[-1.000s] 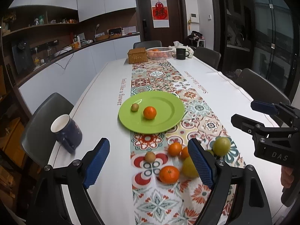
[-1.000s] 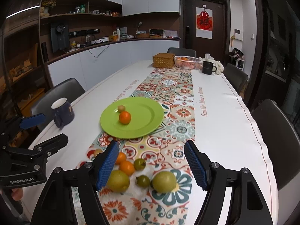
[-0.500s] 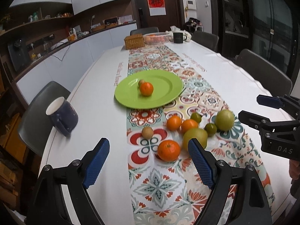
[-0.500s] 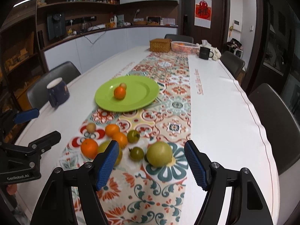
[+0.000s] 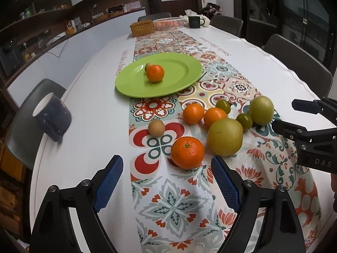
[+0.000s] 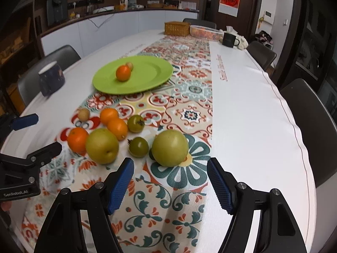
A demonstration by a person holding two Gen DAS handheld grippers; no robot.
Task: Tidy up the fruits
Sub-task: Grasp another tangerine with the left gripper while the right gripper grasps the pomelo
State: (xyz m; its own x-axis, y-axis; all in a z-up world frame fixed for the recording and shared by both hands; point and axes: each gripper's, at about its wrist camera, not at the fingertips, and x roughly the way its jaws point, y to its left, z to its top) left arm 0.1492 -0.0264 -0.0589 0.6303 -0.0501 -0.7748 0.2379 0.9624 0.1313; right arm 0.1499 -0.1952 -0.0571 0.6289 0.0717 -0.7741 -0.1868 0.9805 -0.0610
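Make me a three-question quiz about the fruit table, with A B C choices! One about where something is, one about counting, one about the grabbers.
1. Where is the dark blue mug?
A. on the plate
B. on the white cloth left of the runner
C. in the basket

2. How many fruits lie on the green plate?
A. two
B. five
C. none

3. How are the left gripper and right gripper?
A. both open, empty
B. both shut on fruit
C. one holds the mug

Answers: 1 B, the mug stands on bare white cloth; 2 A, an orange and a small brownish fruit behind it; 3 A, the jaws stand wide apart with nothing between.
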